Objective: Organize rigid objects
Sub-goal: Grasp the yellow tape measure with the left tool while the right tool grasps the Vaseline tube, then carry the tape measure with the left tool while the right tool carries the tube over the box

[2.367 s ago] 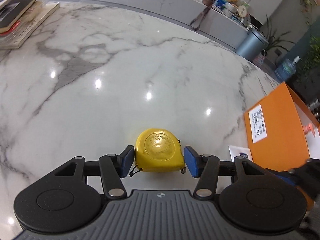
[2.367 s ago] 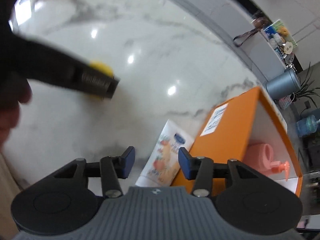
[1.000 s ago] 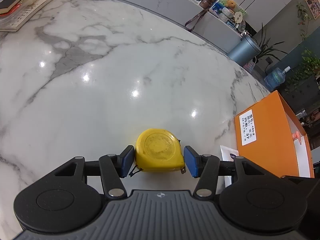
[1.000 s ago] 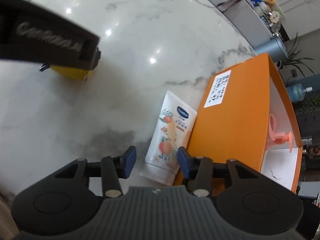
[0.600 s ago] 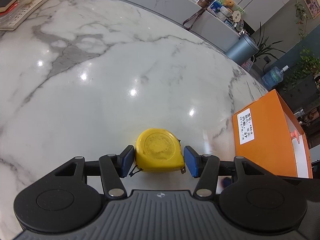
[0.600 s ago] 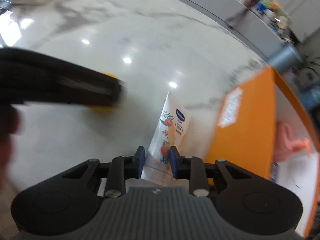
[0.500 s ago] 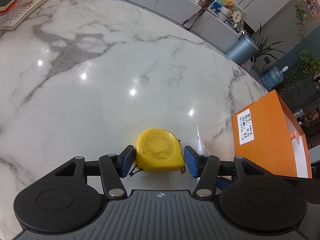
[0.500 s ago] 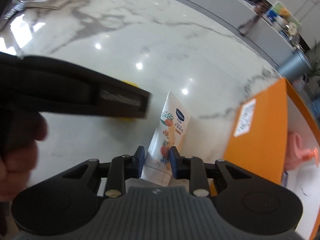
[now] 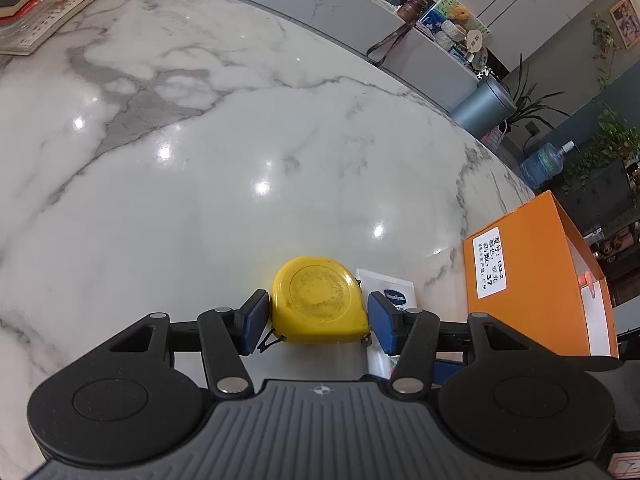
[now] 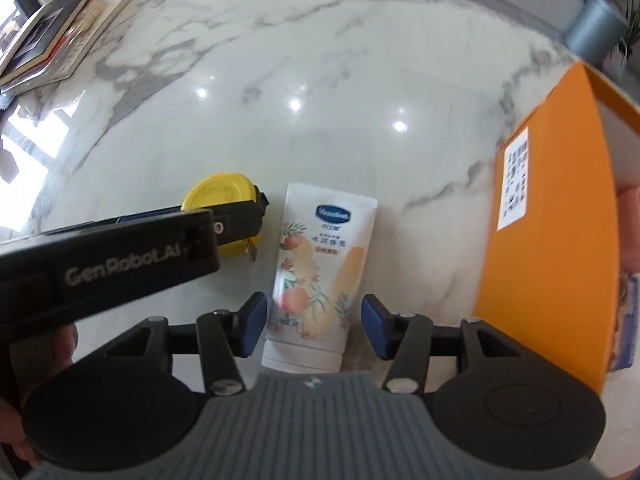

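risk: our left gripper (image 9: 318,318) clamps the yellow round tape measure (image 9: 318,302) on the white marble table (image 9: 200,180); the white printed lotion tube (image 10: 320,272) just beside it at 3 o'clock could get knocked | right gripper (image 10: 314,326): jaws have just been opening, straddling the tube untouched | change: tube was pinched, now released; orange cardboard box (image 10: 552,220) at 2 o'clock

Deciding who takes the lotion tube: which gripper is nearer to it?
Right. The right gripper straddles the lotion tube, jaws just opened, not pressing. The left gripper sits beside it around the yellow tape measure.
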The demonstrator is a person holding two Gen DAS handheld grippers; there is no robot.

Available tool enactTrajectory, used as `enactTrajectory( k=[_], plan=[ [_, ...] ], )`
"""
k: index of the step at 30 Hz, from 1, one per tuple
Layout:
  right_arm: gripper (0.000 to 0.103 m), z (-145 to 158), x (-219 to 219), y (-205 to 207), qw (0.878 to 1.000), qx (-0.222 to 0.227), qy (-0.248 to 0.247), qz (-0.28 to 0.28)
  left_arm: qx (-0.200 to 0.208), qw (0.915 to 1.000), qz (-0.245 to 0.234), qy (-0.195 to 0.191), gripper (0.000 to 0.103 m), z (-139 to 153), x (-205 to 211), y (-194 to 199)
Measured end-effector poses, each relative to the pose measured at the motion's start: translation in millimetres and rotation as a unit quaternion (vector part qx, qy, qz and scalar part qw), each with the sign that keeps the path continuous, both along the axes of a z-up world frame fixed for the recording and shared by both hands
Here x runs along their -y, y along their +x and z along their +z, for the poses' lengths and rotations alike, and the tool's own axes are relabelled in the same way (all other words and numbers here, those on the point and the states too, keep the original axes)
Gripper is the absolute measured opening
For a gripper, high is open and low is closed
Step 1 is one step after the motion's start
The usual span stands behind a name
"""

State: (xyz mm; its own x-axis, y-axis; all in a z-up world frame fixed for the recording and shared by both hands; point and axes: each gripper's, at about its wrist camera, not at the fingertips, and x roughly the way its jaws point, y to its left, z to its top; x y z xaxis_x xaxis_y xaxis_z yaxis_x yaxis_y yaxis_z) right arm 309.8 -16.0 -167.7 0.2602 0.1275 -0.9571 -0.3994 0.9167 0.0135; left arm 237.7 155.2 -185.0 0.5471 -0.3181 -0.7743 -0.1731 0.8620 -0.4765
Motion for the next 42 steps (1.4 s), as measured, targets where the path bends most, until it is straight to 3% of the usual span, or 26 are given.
enactTrajectory(
  k=[3, 8, 13, 14, 15, 16, 18, 20, 25, 31, 35, 38, 42],
  plan=[
    [0.047, -7, -1, 1, 1.000, -0.013, 0.005, -0.003, 0.001, 1.0000, -0.004, 0.004, 0.062, 0, 1, 0],
    [0.046, -2, 5, -6, 1.000, -0.020, 0.022, -0.006, 0.007, 1.0000, 0.006, -0.003, 0.062, 2, -3, -3],
    [0.046, 24, 15, -23, 0.999, 0.015, 0.040, 0.007, 0.049, 0.9983, 0.029, -0.011, 0.060, 21, -7, -17],
    [0.046, 30, 18, -26, 0.999, 0.023, 0.047, 0.009, 0.050, 0.9982, 0.030, -0.014, 0.041, 25, -7, -19],
    [0.046, 37, 21, -29, 0.998, 0.031, 0.054, 0.011, 0.051, 0.9982, 0.031, -0.012, 0.012, 30, -8, -22],
    [0.046, 44, 24, -32, 0.997, 0.040, 0.060, 0.012, 0.051, 0.9980, 0.027, -0.024, 0.012, 34, -9, -25],
    [0.046, 57, 32, -39, 0.995, 0.060, 0.073, 0.017, 0.048, 0.9979, 0.035, -0.023, 0.015, 42, -9, -32],
    [0.046, 66, 40, -44, 0.994, 0.068, 0.085, 0.014, 0.042, 0.9983, 0.031, 0.024, 0.015, 49, -1, -36],
    [0.046, 80, 60, -62, 0.990, 0.087, 0.107, 0.009, 0.028, 0.9972, -0.012, 0.068, 0.018, 62, 16, -48],
    [0.046, 85, 92, -80, 0.983, 0.112, 0.145, -0.002, 0.031, 0.9926, -0.038, 0.111, 0.041, 70, 25, -69],
    [0.046, 100, 112, -79, 0.977, 0.129, 0.166, -0.026, 0.021, 0.9846, -0.074, 0.157, 0.060, 69, 36, -69],
    [0.046, 113, 133, -75, 0.971, 0.141, 0.184, -0.053, 0.017, 0.9777, -0.091, 0.189, 0.067, 67, 47, -62],
    [0.046, 129, 171, -70, 0.962, 0.164, 0.198, -0.092, 0.041, 0.9672, -0.144, 0.205, 0.072, 64, 75, -48]
  ],
)
